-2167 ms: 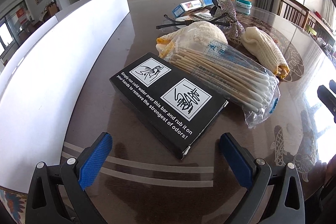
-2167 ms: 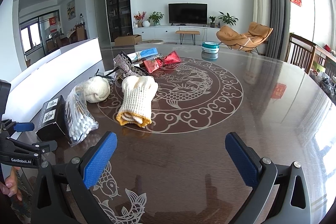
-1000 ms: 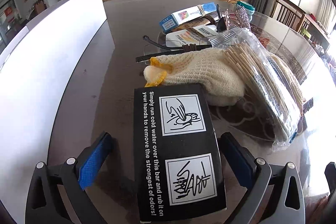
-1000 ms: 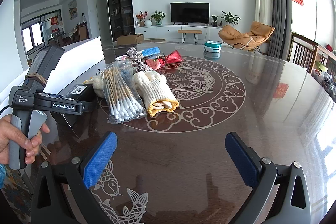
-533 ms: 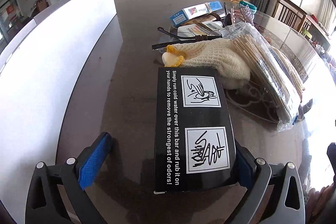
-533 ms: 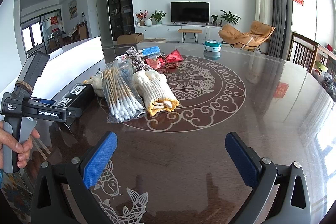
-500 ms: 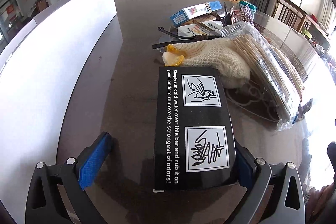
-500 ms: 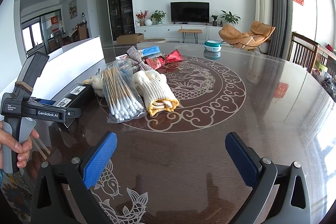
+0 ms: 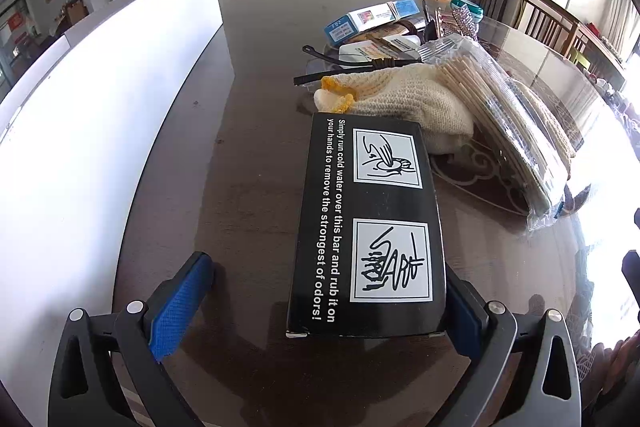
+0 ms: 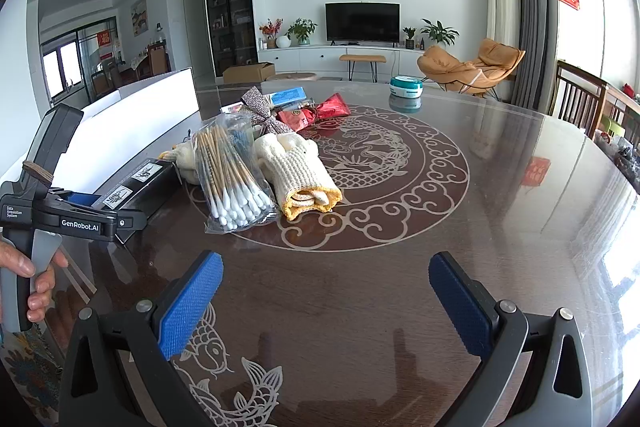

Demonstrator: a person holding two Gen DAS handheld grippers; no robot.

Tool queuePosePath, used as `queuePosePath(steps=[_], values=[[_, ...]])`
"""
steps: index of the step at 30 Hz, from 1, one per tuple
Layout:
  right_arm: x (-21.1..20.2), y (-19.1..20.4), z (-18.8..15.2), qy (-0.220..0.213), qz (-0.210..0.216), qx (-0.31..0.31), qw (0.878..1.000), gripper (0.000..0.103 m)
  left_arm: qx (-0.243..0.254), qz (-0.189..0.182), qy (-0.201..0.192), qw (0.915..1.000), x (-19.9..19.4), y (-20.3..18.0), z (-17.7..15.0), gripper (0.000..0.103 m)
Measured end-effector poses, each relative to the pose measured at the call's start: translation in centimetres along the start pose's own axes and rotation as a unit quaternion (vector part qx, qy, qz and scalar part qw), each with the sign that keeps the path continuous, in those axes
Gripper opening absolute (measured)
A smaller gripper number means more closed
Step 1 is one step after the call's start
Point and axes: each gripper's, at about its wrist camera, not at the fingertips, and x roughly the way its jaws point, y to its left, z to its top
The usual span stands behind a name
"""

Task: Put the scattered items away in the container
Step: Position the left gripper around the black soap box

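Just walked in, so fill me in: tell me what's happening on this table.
A person is tidying with two handheld grippers. The left gripper is open around the black odor-bar box lying on the table, not yet clamped. The right gripper hovers open and empty. The cotton swab bag and knit gloves lie untouched.

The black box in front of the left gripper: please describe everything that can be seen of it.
The black box is long, flat and looks like cardboard. Its top carries two white squares with hand drawings and white text about rubbing a bar under cold water to remove odors. It lies flat on the dark glossy table, between the fingers of the open left gripper, close against the right finger and well apart from the left one. Its far end meets a cream knitted glove.
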Motion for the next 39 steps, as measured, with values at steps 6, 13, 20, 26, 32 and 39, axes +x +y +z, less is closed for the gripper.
queuePosePath(steps=[6,13,20,26,32,39], values=[[0.0,0.0,0.0,0.000,0.000,0.000,1.000,0.103,0.002,-0.001,0.012,0.9999,0.2,0.0,0.0,0.103],[0.0,0.0,0.0,0.000,0.000,0.000,1.000,0.103,0.006,-0.002,0.011,0.9999,-0.3,0.0,-0.7,0.103],[0.0,0.0,0.0,0.001,-0.001,0.000,1.000,0.103,-0.001,-0.009,-0.001,1.0000,-1.3,0.6,-1.0,0.103],[0.1,0.0,0.0,0.001,0.000,0.000,1.000,0.103,-0.023,-0.022,0.005,0.9995,-1.0,1.7,-1.5,0.103],[0.2,0.0,0.0,0.001,-0.001,0.000,1.000,0.103,-0.029,-0.021,0.006,0.9993,-1.0,2.3,-1.7,0.103],[0.2,0.0,0.0,0.002,-0.001,0.000,1.000,0.103,-0.012,-0.003,0.007,0.9999,-0.7,1.9,-1.5,0.103]])
